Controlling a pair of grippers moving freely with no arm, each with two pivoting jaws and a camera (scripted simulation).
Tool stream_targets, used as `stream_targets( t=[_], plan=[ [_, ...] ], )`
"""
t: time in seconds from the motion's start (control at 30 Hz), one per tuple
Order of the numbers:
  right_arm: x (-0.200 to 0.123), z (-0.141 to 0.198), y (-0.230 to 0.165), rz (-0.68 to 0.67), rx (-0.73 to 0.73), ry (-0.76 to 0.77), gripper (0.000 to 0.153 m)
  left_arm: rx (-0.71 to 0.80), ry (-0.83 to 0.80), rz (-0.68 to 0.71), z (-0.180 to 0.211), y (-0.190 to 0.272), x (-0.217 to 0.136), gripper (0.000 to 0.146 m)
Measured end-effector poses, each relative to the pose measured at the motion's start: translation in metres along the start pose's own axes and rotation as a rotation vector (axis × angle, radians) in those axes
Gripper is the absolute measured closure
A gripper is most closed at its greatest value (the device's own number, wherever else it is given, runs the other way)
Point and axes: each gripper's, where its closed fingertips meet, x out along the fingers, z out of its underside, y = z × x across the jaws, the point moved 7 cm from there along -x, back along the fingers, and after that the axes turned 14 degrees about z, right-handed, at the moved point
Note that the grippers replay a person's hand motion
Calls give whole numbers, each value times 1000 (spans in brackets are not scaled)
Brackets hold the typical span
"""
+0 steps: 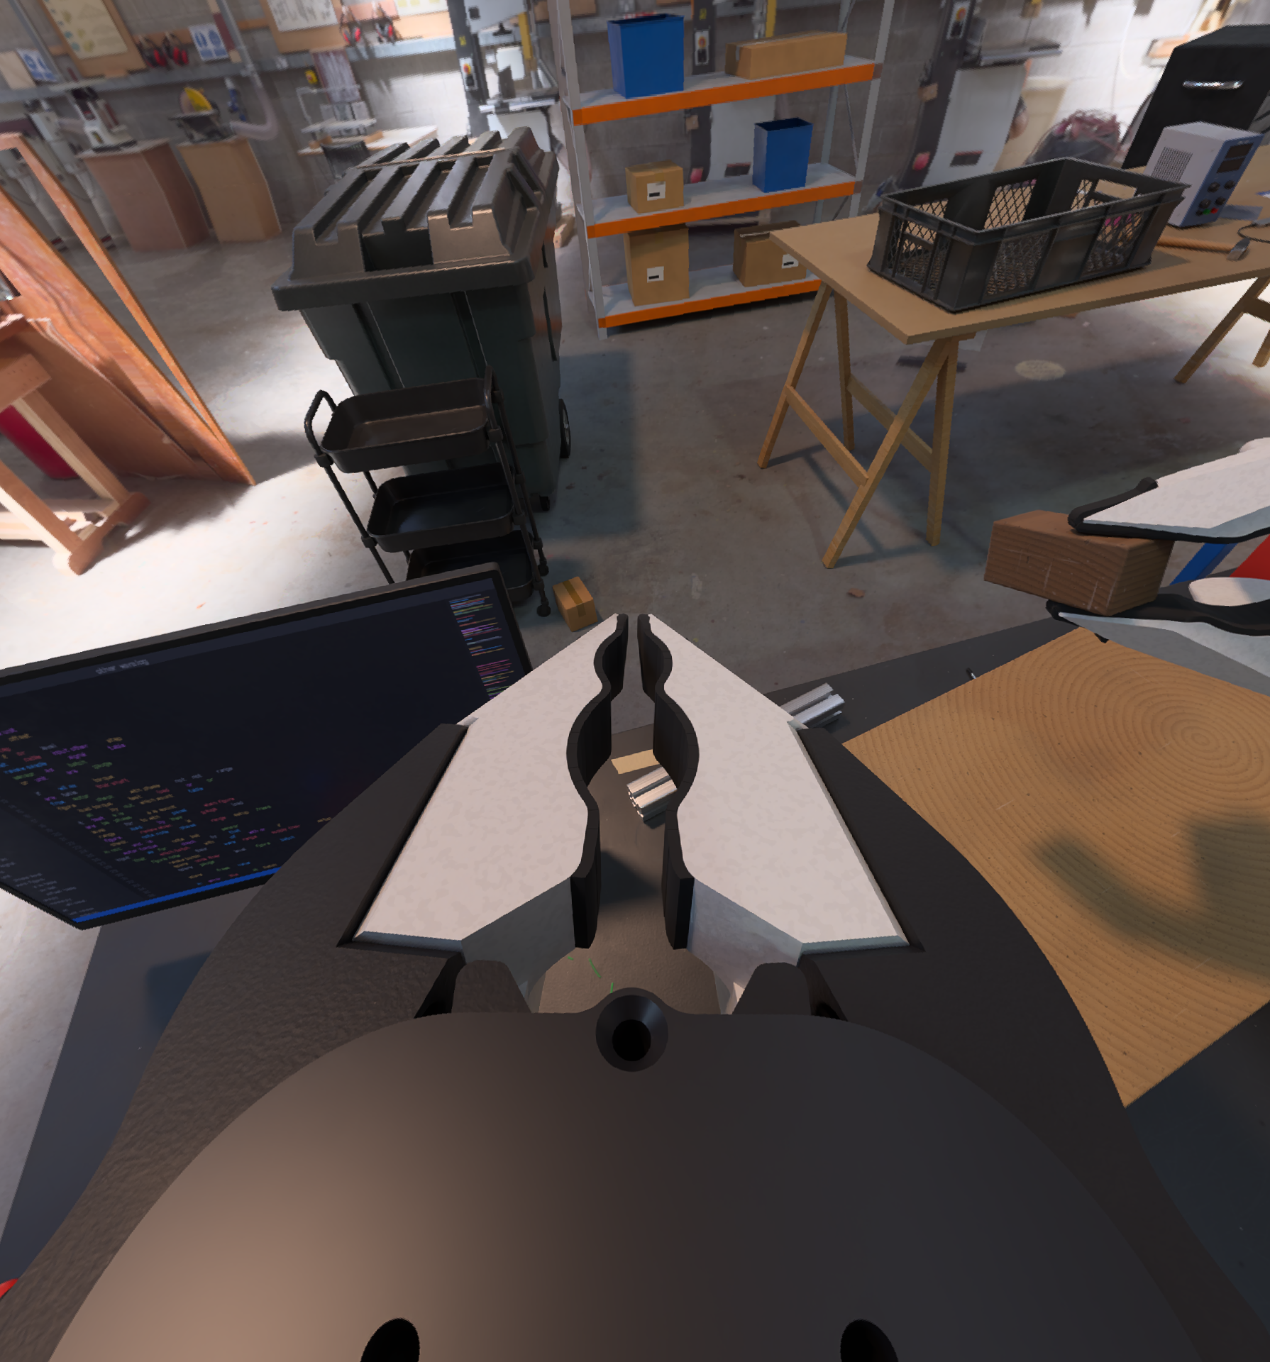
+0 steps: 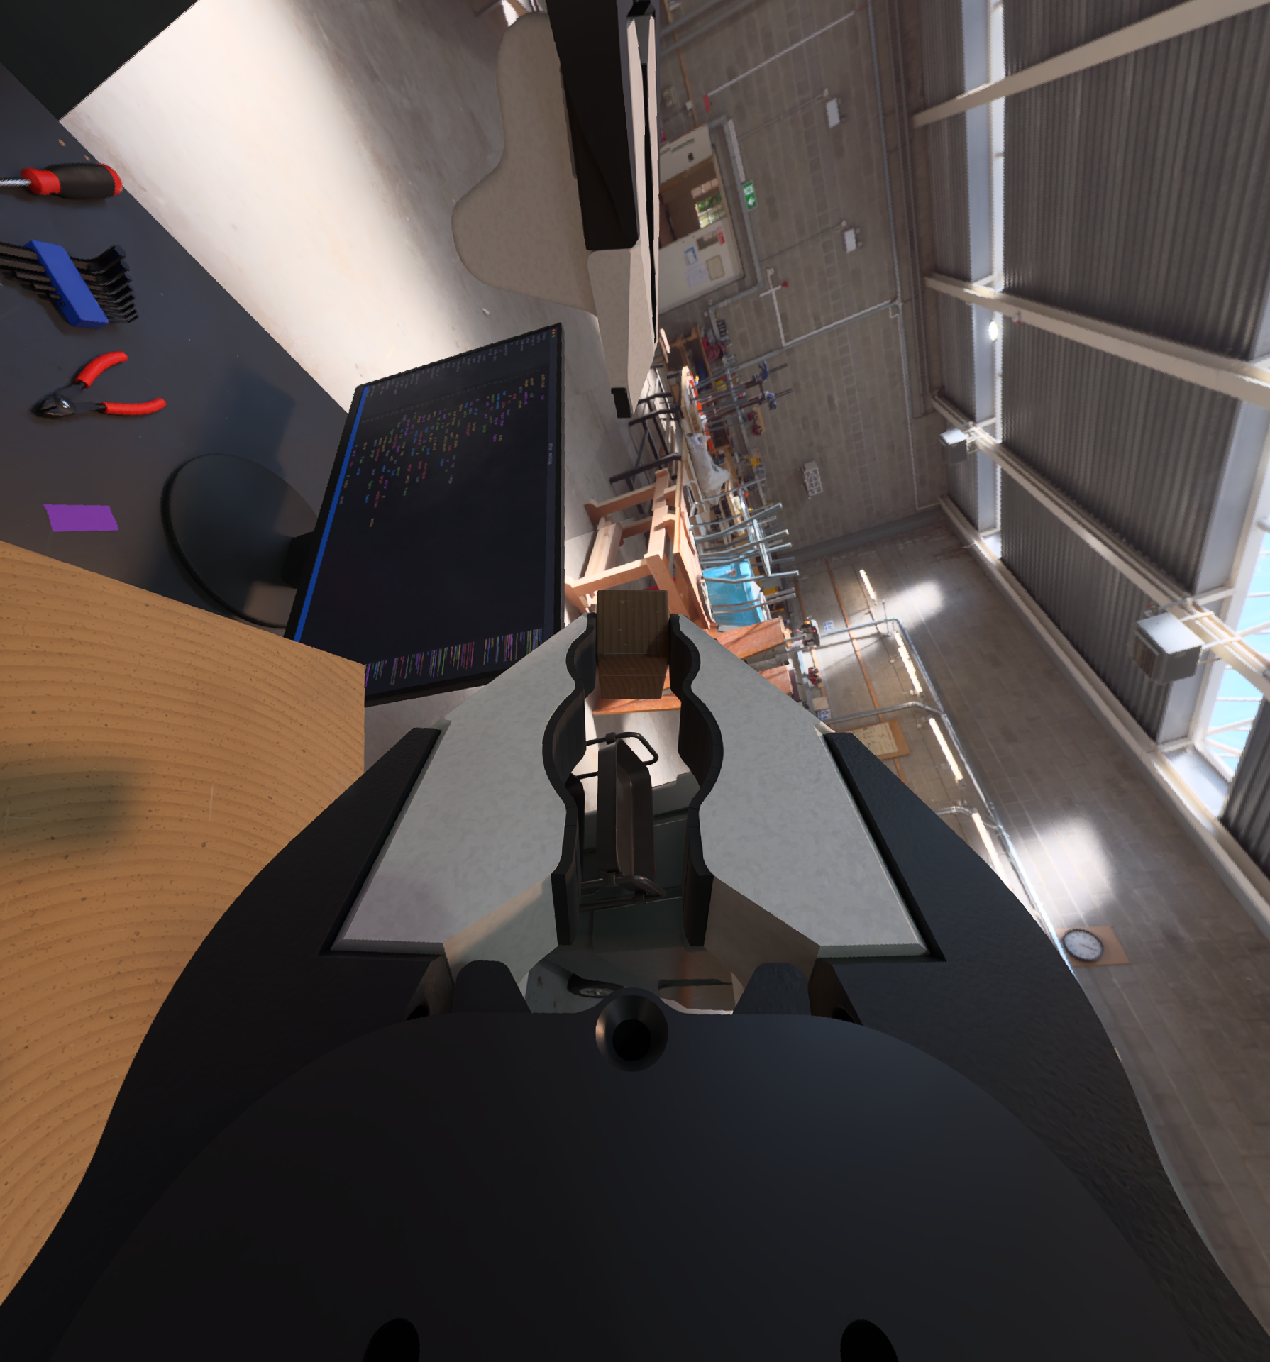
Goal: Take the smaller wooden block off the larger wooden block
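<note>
The larger wooden block (image 1: 1104, 825) is a broad tan slab with ring grain on the dark table; it also shows in the right wrist view (image 2: 123, 774). The smaller wooden block (image 2: 630, 645) is held between the fingertips of my right gripper (image 2: 632, 641), lifted clear above the slab. In the left wrist view the same small block (image 1: 1074, 564) shows at the right, pinched by the right gripper (image 1: 1163, 560). My left gripper (image 1: 633, 626) is shut and empty, hovering over the table left of the slab.
A dark monitor (image 1: 212, 752) stands left of the slab. Small metal profiles (image 1: 650, 796) lie near the left gripper. Red-handled pliers (image 2: 97, 390), a blue hex key set (image 2: 64, 284), a screwdriver (image 2: 64, 180) and purple tape (image 2: 81, 517) lie on the table (image 2: 197, 354).
</note>
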Motion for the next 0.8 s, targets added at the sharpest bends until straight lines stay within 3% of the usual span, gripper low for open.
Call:
stream_targets(
  t=[0.33, 0.53, 0.63, 0.73, 0.8],
  plan=[
    [0, 3, -1, -9, -29, -5, 134, 56, -46, -8, 2, 2, 3, 144],
    [-2, -2, -16, 63, -365, 53, 134, 84, -137, -57, 7, 5, 7, 143],
    [-2, -3, -23, 64, -440, 72, 134, 87, -182, -65, 10, 6, 10, 143],
    [0, -3, -21, 44, -350, 56, 134, 84, -171, -65, 9, 4, 8, 143],
    [4, -3, -16, 12, -157, 19, 134, 83, -135, -76, 7, 2, 6, 143]
  ],
)
